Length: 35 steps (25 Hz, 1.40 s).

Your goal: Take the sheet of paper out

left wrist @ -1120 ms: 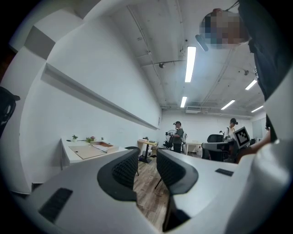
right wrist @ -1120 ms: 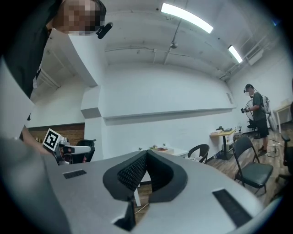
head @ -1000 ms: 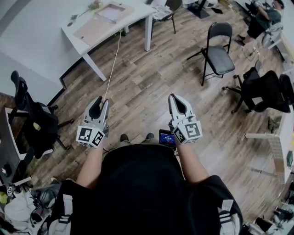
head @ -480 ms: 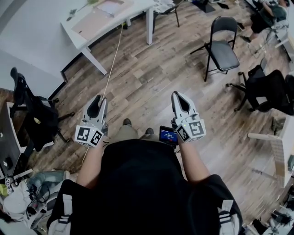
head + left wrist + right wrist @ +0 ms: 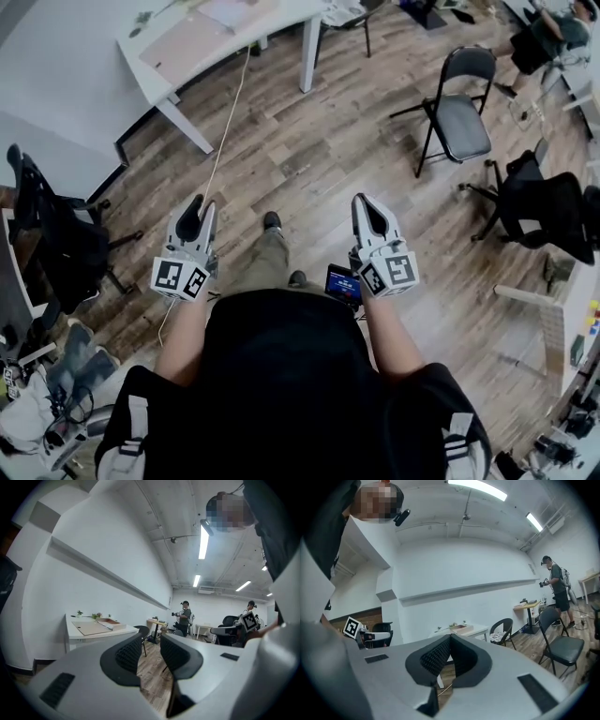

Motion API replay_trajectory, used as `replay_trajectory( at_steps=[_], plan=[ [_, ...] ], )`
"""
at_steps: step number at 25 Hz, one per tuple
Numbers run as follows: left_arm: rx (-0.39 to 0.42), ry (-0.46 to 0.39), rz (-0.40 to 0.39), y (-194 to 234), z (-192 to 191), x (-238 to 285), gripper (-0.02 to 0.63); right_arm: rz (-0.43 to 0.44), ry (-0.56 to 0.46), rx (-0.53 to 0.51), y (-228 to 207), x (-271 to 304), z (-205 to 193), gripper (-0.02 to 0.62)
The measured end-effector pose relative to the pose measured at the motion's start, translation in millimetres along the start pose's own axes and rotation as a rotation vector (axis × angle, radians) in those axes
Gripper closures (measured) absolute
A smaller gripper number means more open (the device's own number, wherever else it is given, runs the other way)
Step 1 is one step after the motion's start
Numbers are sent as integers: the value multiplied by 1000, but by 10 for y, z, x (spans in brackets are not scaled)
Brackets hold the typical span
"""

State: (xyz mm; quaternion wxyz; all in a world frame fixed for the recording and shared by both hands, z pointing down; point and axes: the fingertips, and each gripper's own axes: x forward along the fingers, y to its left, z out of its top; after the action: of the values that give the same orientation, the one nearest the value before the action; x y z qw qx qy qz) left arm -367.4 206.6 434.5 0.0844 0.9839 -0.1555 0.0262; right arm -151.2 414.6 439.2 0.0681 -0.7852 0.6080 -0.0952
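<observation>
A white table [image 5: 150, 67] stands far ahead at the top left, apart from both grippers. On it lie a flat brown folder [image 5: 183, 42] and a pale sheet of paper [image 5: 225, 11] beside it. The left gripper view shows the same table [image 5: 77, 635] and the folder [image 5: 91, 628] in the distance. My left gripper [image 5: 200, 206] is held level over the wooden floor, open, with nothing between its jaws [image 5: 152, 639]. My right gripper [image 5: 362, 201] is level beside it; its pads meet at the tips [image 5: 450, 638] and hold nothing.
A black folding chair [image 5: 455, 108] and a black office chair [image 5: 548, 202] stand at the right, and another black chair [image 5: 56, 239] at the left. A pale cable [image 5: 225, 131] runs across the floor from the table. A phone [image 5: 340, 281] hangs at my waist. Other people stand further back [image 5: 185, 618].
The person has stepped across the wooden floor, with one foot now ahead. Both grippers moved along with them and sank a little. Neither gripper's jaws changed.
</observation>
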Motion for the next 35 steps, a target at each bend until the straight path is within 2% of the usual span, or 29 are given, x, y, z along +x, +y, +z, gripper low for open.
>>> replay_trajectory(
  at_steps=[6, 15, 18, 24, 35],
  plan=[
    [2, -5, 13, 612, 60, 630, 495, 34, 15, -72, -133, 990, 163, 583],
    [-13, -13, -14, 1503, 287, 1513, 495, 57, 17, -100, -217, 2392, 453, 583],
    [-5, -39, -33, 1731, 323, 1752, 495, 57, 28, -105, -239, 2681, 445, 583],
    [-51, -53, -27, 2002, 296, 2137, 495, 52, 44, -117, -379, 3057, 430, 583],
    [-36, -24, 14, 2331, 306, 3099, 495, 90, 30, -80, -1060, 3909, 467, 583]
  ],
)
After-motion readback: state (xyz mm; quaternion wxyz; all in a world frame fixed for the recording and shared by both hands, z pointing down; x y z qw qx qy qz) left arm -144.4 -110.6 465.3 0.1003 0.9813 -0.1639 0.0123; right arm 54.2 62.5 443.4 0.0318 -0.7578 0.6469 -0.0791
